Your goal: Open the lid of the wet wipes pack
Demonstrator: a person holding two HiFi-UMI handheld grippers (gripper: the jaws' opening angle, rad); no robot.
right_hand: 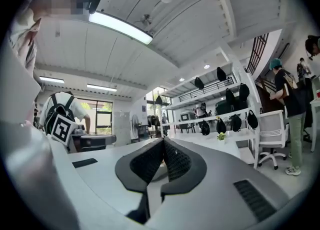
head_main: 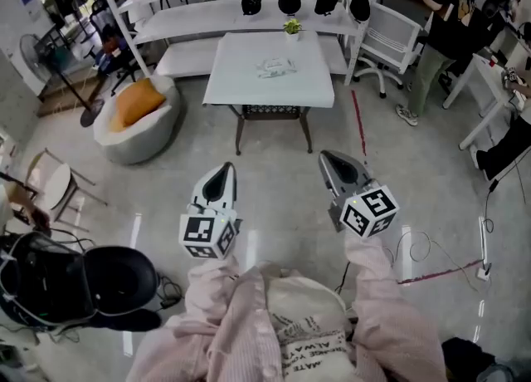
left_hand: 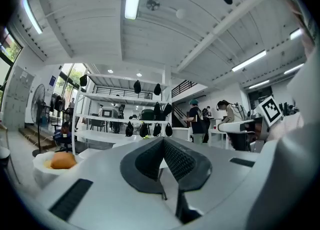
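The wet wipes pack lies flat in the middle of a white table, far ahead of me across the floor. Both grippers are held level in front of my chest, well short of the table. My left gripper is shut with its ribbed pads meeting and nothing between them. My right gripper is likewise shut and empty, its pads pressed together. The pack cannot be made out in either gripper view; the right gripper view shows only the table's far end with a small plant.
A small potted plant stands at the table's back edge. White shelving with black bags runs behind it. A bean bag with an orange cushion sits left, a white chair and a person right. Red floor tape runs beside the table.
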